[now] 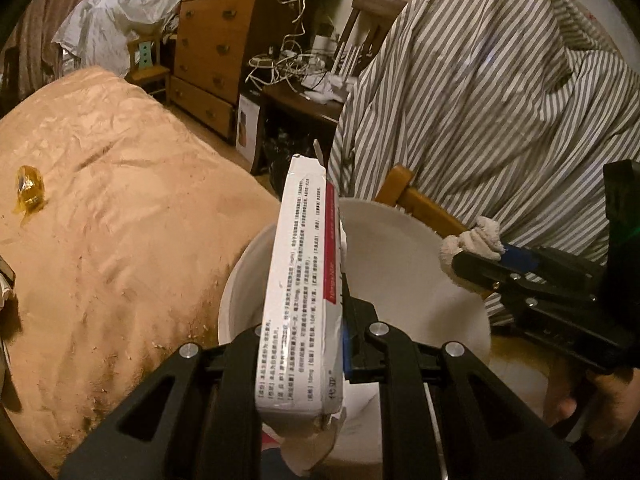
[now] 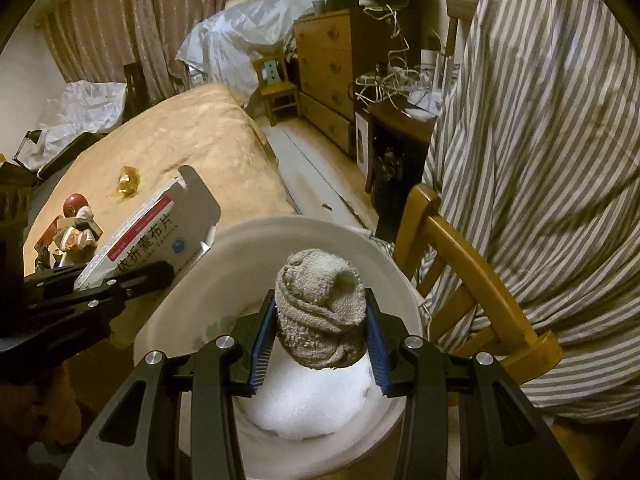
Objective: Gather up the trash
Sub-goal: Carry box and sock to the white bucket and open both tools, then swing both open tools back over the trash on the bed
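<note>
My left gripper (image 1: 308, 344) is shut on a white and red medicine box (image 1: 304, 292), held on edge above the white bin (image 1: 400, 232). The box also shows in the right wrist view (image 2: 148, 236), at the bin's left rim. My right gripper (image 2: 320, 336) is shut on a crumpled grey-beige cloth wad (image 2: 322, 312), held over the bin (image 2: 320, 232), above white foam (image 2: 312, 400) inside it. The right gripper and wad (image 1: 476, 240) show at the bin's right rim in the left wrist view. A yellow wrapper (image 1: 29, 194) lies on the tan bed cover, and shows in the right wrist view (image 2: 128, 184).
The tan bed (image 1: 120, 220) lies left of the bin. A wooden chair (image 2: 472, 264) draped with a striped shirt (image 2: 540, 140) stands right of it. A toy figure (image 2: 74, 224) sits on the bed. A wooden dresser (image 2: 324, 72) and a cable-covered desk (image 2: 400, 112) stand behind.
</note>
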Tool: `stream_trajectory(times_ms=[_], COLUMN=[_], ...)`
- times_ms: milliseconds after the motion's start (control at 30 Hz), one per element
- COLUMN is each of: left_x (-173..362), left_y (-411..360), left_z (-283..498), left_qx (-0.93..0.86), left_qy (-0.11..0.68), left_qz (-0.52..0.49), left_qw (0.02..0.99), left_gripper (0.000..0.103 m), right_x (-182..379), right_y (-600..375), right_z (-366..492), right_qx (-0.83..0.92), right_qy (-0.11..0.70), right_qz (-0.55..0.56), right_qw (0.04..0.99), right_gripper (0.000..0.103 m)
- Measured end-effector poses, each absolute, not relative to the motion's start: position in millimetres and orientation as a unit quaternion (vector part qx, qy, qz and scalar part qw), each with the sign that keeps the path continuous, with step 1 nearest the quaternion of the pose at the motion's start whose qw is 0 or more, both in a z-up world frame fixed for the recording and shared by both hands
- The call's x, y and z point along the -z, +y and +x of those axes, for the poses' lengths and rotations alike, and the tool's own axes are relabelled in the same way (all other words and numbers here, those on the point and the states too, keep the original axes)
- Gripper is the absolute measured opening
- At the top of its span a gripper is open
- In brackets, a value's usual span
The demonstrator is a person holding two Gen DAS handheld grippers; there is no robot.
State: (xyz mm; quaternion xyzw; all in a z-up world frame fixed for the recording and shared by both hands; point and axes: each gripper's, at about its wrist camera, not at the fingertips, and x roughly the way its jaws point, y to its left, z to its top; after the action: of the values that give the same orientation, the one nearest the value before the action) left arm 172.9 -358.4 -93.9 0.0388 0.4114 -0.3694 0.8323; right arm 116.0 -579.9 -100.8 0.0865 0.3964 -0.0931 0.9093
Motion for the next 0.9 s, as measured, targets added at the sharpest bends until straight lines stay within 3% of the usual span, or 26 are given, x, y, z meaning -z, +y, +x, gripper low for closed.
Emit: stream_trajectory(times_ms=[533, 600, 667, 900], left_x=[98.5, 98.5, 97.3, 93.0], left_y=[-359.2, -357.8, -354.1, -348.9], left_z=[176.1, 174.3, 173.8, 173.8], left_qx=[0.366, 0.367, 0.360, 0.354], left_qy=[0.414, 0.414, 0.409, 0.406], left_qz=[0.050, 0.053, 0.053, 0.050], left_qw=[0.832, 0.831, 0.837, 0.841], left_gripper=[0.014, 0.020, 0.045, 0.047], right_x=[114.2, 112.3, 109.5, 103.9], right_y=[-568.6, -568.6, -571.1, -574.5], right_z=[111.6, 110.7, 108.1, 101.0], right_qx=[0.088, 0.088, 0.091, 0.097], right_qy=[0.399, 0.395, 0.387, 0.377], right_qz=[0.092, 0.094, 0.104, 0.112], right_qw=[0.908, 0.909, 0.912, 0.914], right_gripper=[0.043, 0.054, 0.060, 0.060])
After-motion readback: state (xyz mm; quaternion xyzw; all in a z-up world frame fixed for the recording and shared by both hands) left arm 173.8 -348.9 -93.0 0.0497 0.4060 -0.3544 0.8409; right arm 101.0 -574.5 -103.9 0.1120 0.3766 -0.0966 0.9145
